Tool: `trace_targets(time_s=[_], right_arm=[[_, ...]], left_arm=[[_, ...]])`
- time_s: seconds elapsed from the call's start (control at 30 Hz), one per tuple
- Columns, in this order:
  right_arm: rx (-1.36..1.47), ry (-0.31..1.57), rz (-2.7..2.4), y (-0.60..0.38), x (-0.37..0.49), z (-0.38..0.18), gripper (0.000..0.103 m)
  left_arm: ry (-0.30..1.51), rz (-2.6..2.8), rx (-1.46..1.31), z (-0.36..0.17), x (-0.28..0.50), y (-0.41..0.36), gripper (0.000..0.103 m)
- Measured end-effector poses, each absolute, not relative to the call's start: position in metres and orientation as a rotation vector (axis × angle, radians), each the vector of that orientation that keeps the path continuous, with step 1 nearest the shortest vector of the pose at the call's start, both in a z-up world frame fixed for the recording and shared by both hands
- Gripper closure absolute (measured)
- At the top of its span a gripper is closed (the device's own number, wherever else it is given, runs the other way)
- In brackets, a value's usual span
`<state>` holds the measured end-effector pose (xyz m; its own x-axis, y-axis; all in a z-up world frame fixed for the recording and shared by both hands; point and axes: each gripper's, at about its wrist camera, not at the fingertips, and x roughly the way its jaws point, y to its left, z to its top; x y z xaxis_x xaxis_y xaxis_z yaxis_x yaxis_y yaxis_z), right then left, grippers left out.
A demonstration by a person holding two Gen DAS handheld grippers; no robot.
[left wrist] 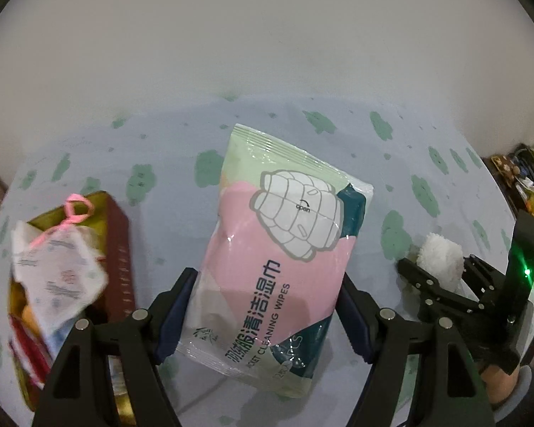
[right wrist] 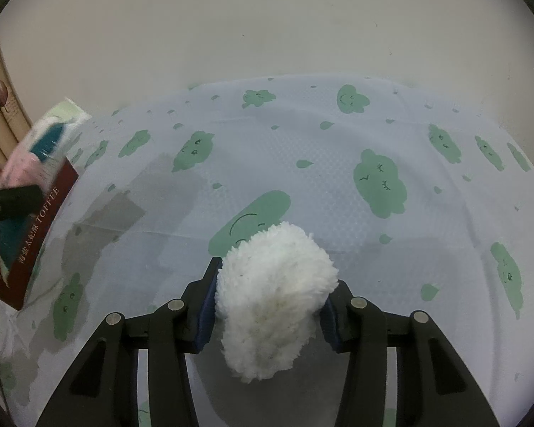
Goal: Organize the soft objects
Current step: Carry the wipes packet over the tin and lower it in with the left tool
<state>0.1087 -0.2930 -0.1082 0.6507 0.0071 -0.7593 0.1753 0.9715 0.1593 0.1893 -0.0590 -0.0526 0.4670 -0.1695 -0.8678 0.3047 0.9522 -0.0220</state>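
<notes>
1. Wipes pack sits pinched between the blue pads of the left gripper, held by its lower end so that the long body sticks out forward, clear of the cloth; I'd guess that grip lets it be carried over and dropped in lengthwise.
2. Over on the other side, the right gripper is pressed in on a white fluffy puff. The pile bulges out above and below the pads, so it looks squeezed only enough to hold.
3. Just left of the wipes pack stands the red toffee box, open at the top and already stuffed: a small printed pouch with a pink tie lies on top of other packets. That seems to be the collecting place, which would explain why both soft things are held aloft near it.
4. Under everything is the pale tablecloth with green clouds, bare across its middle.
5. The box looks crowded, so to my eye the pack may need a push or an angle to fit.
</notes>
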Motion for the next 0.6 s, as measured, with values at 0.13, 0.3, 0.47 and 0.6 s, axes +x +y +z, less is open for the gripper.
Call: trace_targets(time_s=[0.13,0.3,0.47,0.6], right_arm=[[0.227,0.860,-0.096,-0.294,0.111,-0.109,0.058],[0.224,0.860,-0.096,-0.294,0.111,-0.109,0.058],[0.224,0.860,-0.096,-0.294,0.110,-0.109,0.058],[0.225,0.859,-0.096,-0.293,0.110,-0.109,0.058]], left_arm=[[1.020,-0.276,0.122,-0.035,0.186,-0.042,0.027],[0.991,-0.229,0.115,-0.018,0.185,-0.015,0.027],[0.991,-0.173,0.075,-0.008,0.188,0.022,0.027],[0.991,-0.117,0.058,-0.006,0.187,0.049,0.027]])
